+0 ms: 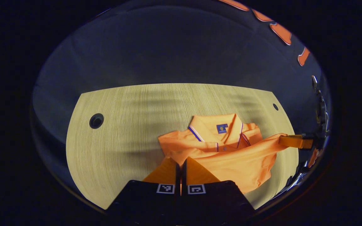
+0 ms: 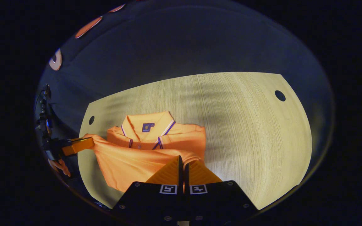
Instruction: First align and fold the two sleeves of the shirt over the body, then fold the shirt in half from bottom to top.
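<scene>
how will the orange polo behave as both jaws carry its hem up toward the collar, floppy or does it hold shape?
Likely floppy: the orange polo sags in soft folds between the left gripper and the right gripper. Probably light, since the pinched edges lift it. The wooden table looks smooth, so the lower layer may slide.

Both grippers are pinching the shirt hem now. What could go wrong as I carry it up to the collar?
1. The left gripper and right gripper hold only thin cloth of the shirt; either corner might slip.
2. The raised hem sags between them, so it could land wrinkled.
3. Uneven travel may skew the fold against the collar.
</scene>
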Demonstrator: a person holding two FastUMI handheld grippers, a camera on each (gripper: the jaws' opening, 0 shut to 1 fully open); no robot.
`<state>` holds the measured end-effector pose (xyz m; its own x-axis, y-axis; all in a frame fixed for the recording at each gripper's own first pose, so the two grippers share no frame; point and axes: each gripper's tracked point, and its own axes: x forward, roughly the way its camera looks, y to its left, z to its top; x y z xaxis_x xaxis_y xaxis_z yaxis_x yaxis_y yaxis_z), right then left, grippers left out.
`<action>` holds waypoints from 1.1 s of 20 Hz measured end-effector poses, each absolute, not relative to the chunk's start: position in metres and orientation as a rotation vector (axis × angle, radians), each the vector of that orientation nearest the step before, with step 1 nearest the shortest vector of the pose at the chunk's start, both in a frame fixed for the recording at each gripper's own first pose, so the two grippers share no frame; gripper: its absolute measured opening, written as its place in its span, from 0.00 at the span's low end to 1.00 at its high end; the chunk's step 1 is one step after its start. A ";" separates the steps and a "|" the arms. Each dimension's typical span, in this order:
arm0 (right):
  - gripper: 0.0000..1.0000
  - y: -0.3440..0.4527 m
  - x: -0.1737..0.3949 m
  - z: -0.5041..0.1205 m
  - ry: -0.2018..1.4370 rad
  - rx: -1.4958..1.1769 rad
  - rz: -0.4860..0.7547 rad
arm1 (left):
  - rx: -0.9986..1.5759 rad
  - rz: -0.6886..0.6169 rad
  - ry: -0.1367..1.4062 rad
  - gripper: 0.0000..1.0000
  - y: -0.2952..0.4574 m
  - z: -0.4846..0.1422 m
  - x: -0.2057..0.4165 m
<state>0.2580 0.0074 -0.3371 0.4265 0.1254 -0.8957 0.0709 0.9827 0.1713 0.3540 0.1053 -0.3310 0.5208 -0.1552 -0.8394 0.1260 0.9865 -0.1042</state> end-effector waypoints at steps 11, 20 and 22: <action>0.49 0.005 0.304 -0.336 1.018 0.255 -0.027 | -0.069 -0.110 0.960 0.89 0.101 -0.328 0.378; 0.96 0.021 0.249 -0.252 0.797 0.195 0.053 | -0.056 -0.114 0.744 0.99 0.077 -0.231 0.305; 0.98 0.021 0.226 -0.237 0.752 0.149 0.066 | -0.033 -0.098 0.681 0.99 0.072 -0.212 0.280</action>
